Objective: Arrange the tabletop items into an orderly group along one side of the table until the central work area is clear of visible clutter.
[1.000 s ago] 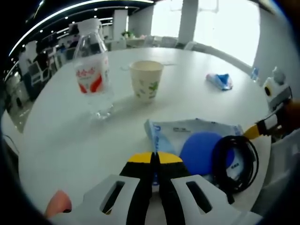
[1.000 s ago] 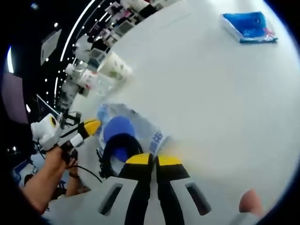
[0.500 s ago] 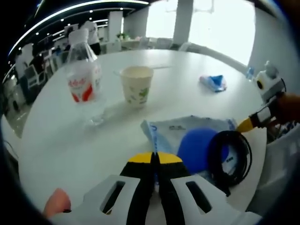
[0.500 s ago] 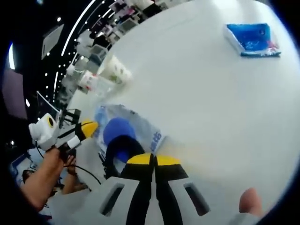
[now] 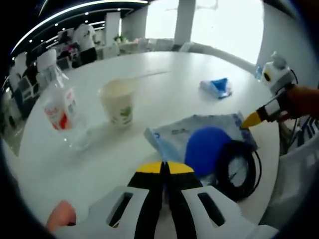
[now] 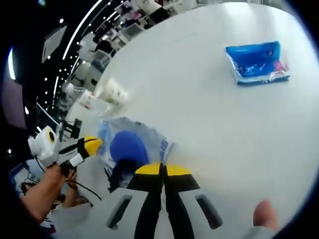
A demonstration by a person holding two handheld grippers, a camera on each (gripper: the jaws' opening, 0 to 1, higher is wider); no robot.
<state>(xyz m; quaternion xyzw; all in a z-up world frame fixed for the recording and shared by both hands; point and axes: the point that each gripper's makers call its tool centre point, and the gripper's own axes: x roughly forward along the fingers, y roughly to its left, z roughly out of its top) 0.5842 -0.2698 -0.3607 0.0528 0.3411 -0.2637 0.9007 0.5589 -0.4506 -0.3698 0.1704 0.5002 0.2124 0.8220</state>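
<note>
Left gripper view: a pale blue plastic packet [image 5: 199, 137] with a blue disc [image 5: 209, 152] and small dark print, too blurred to read, lies near the table [image 5: 164, 94] edge, a coiled black cable [image 5: 237, 167] on its right end. The left gripper [image 5: 164, 169] sits just before it, jaws pressed together on nothing. Beyond stand a paper cup [image 5: 118, 102] with green leaf marks and a tilted water bottle [image 5: 62, 112] with a red-and-white label. A blue packet [image 5: 215, 87] lies farther off, open tabletop around it. Right gripper view: the right gripper [image 6: 162, 172] is clenched, empty, probably above the cable.
</note>
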